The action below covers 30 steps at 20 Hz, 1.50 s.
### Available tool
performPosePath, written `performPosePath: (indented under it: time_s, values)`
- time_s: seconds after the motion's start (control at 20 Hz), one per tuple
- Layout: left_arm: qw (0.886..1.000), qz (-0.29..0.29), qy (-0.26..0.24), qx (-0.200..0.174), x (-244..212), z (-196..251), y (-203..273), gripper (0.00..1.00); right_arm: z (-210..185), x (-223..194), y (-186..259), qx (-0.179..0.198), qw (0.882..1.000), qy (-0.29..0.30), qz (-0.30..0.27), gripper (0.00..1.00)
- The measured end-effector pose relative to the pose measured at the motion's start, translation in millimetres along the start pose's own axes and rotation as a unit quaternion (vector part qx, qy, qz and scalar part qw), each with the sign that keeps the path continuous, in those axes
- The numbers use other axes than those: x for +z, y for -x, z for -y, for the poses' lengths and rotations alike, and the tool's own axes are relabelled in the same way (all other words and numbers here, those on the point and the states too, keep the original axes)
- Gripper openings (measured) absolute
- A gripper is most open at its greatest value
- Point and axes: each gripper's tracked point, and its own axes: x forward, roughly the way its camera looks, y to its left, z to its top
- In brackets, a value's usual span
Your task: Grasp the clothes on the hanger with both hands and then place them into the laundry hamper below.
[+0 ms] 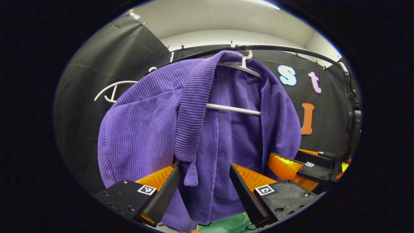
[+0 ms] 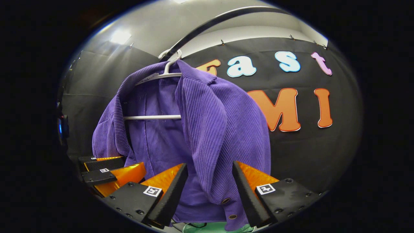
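A purple ribbed jacket [image 1: 145, 129] hangs on a white hanger [image 1: 233, 109] from a dark rail [image 1: 291, 49]. In the left gripper view my left gripper [image 1: 204, 174] stands open, its fingers spread either side of the jacket's left front edge and collar strip, not pressing on the cloth. The right gripper [image 1: 307, 165] shows farther off at lower right. In the right gripper view my right gripper [image 2: 209, 176] is open around the jacket's [image 2: 213, 129] right front panel with its buttons; the left gripper [image 2: 106, 174] shows at lower left. A green hamper [image 2: 213, 227] peeks out below the hem.
A second, bare white hanger [image 1: 113, 90] hangs on the rail to the left of the jacket. Black cloth walls close in behind and on both sides. The green hamper [image 1: 226, 225] sits directly under the jacket.
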Motion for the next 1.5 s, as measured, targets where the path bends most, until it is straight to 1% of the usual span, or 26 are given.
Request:
performPosePath:
  time_s: [0.05,0.15,0.2,0.25,0.3,0.4,0.45,0.5,0.55,0.65,0.7,0.75,0.8,0.9,0.95,1.0,1.05,1.15,1.25,1.3,1.4,1.5]
  values:
    - [1.000,-0.004,0.002,-0.005,-4,1,-5,0.93,1,-1,-6,-0.001,1.000,-0.001,-0.001,0.88]
    - [1.000,-0.006,0.004,-0.009,-8,2,-16,0.89,0,-3,-16,-0.003,1.000,-0.003,-0.005,0.66]
    - [1.000,-0.004,0.008,-0.018,-10,4,-22,0.73,2,-5,-17,-0.005,1.000,-0.004,-0.010,0.55]
    - [1.000,-0.003,0.013,-0.017,-12,3,-26,0.56,2,-4,-18,-0.002,1.000,-0.008,-0.010,0.44]
    - [1.000,-0.009,0.012,0.001,-16,-8,-31,0.39,6,-1,-19,-0.007,1.000,-0.015,-0.009,0.34]
    - [0.999,-0.016,0.028,-0.040,-18,-5,-31,0.06,11,3,-12,-0.009,1.000,-0.023,-0.010,0.12]
    - [0.998,-0.013,0.040,-0.047,-17,-9,-28,0.04,17,7,-5,-0.017,1.000,-0.023,-0.008,0.12]
    - [0.998,-0.012,0.044,-0.046,-11,-15,-21,0.01,25,14,-3,-0.026,0.999,-0.020,0.000,0.10]
    - [0.998,-0.013,0.039,-0.047,-7,-18,-14,0.01,36,21,5,-0.038,0.999,-0.016,0.008,0.07]
    - [0.998,-0.015,0.024,-0.048,0,-23,3,0.01,56,37,13,-0.061,0.998,-0.015,0.020,0.08]
    - [0.998,-0.013,0.021,-0.056,6,-21,12,0.00,59,44,19,-0.066,0.997,-0.018,0.025,0.01]
    - [0.997,-0.017,0.018,-0.068,10,-16,21,0.00,63,50,25,-0.070,0.997,-0.020,0.030,0.01]
    - [0.997,-0.018,0.016,-0.080,14,-11,32,0.00,66,56,32,-0.075,0.996,-0.019,0.034,0.08]
    - [0.995,-0.017,0.005,-0.094,22,-3,48,0.00,70,66,44,-0.082,0.996,-0.012,0.043,0.08]
    - [0.995,-0.018,0.000,-0.099,25,-1,52,0.00,71,70,48,-0.085,0.995,-0.007,0.045,0.01]
    - [0.994,-0.021,-0.005,-0.105,25,3,56,0.00,71,73,52,-0.086,0.995,-0.003,0.048,0.01]
    - [0.994,-0.026,-0.007,-0.107,24,4,59,0.00,70,77,55,-0.086,0.995,0.001,0.052,0.07]
    - [0.993,-0.039,-0.003,-0.108,19,5,64,0.01,68,83,63,-0.086,0.994,0.010,0.060,0.07]
    - [0.992,-0.047,0.006,-0.116,15,8,64,0.04,67,88,67,-0.086,0.994,0.020,0.065,0.07]
    - [0.991,-0.045,0.012,-0.122,14,10,65,0.10,66,89,68,-0.084,0.994,0.022,0.067,0.07]
    - [0.989,-0.041,0.022,-0.137,11,15,63,0.26,68,89,66,-0.083,0.994,0.022,0.068,0.07]
    - [0.990,-0.044,0.027,-0.133,6,13,61,0.41,67,88,66,-0.081,0.994,0.022,0.068,0.07]
